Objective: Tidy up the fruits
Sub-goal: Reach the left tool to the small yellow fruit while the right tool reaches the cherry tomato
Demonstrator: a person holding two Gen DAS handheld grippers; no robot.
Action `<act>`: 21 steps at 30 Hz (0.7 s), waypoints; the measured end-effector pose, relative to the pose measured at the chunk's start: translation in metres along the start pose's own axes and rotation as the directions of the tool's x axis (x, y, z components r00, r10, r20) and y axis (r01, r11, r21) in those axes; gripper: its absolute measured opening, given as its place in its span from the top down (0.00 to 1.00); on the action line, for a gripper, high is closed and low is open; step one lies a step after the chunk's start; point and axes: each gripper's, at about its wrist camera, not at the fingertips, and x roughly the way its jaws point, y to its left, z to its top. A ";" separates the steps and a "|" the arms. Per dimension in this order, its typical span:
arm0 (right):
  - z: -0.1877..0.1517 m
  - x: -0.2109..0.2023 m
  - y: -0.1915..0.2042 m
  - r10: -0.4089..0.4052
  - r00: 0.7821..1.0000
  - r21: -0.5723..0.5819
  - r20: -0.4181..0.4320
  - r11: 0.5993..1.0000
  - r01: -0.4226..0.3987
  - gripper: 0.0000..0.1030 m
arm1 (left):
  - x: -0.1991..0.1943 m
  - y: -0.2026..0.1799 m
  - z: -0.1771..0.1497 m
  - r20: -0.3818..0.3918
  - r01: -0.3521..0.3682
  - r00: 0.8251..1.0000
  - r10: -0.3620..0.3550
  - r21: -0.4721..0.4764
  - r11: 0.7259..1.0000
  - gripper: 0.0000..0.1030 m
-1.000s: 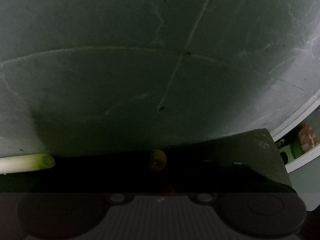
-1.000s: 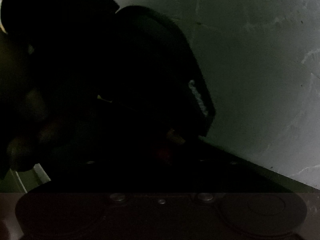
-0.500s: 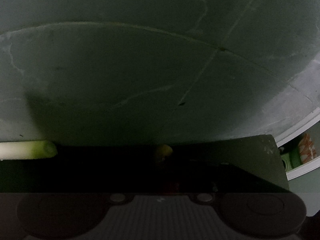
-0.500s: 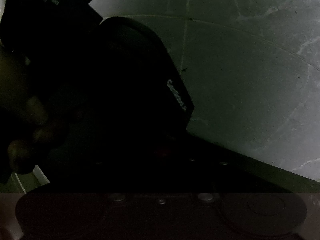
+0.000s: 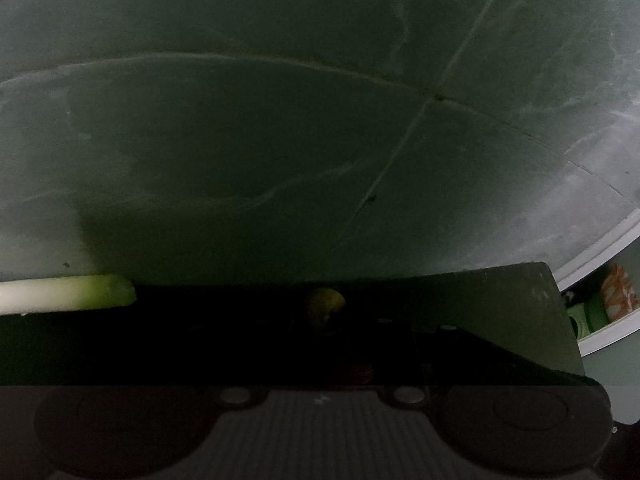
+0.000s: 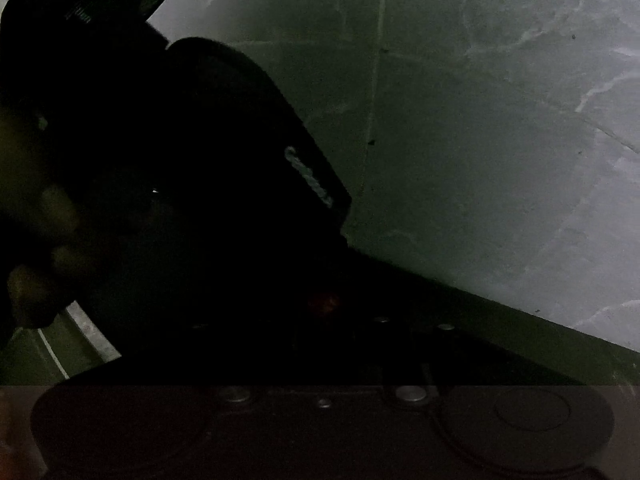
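While both tongs are staying narrowed in deep shadow, the left tongs (image 5: pixel 324 320) are seemingly pinching a small yellowish fruit (image 5: pixel 325 303) above the floor (image 5: pixel 280 140), presumably for sorting.

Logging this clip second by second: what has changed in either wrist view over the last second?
Both pairs of jaws closed to shut. What they hold, if anything, is too dark to tell. The pale green stalk at the left edge, the small yellow rounded thing and the grey marbled floor look unchanged.
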 end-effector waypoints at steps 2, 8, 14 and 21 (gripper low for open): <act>-0.003 0.001 0.001 -0.007 1.000 0.003 0.001 1.000 0.007 0.77 | -0.002 0.000 -0.001 0.001 0.000 1.000 0.000 0.000 1.000 0.73; -0.001 0.001 0.006 -0.024 1.000 0.012 0.009 1.000 0.024 0.77 | -0.007 0.003 -0.006 0.007 0.004 1.000 -0.004 0.003 1.000 0.73; 0.001 -0.005 0.010 -0.041 0.999 0.022 0.019 0.999 0.041 0.77 | -0.011 -0.001 -0.010 0.010 0.007 1.000 -0.007 0.015 1.000 0.73; -0.009 -0.009 0.017 -0.062 0.998 0.031 0.024 0.998 0.061 0.77 | -0.026 0.005 -0.017 0.014 0.014 1.000 -0.014 0.031 0.999 0.73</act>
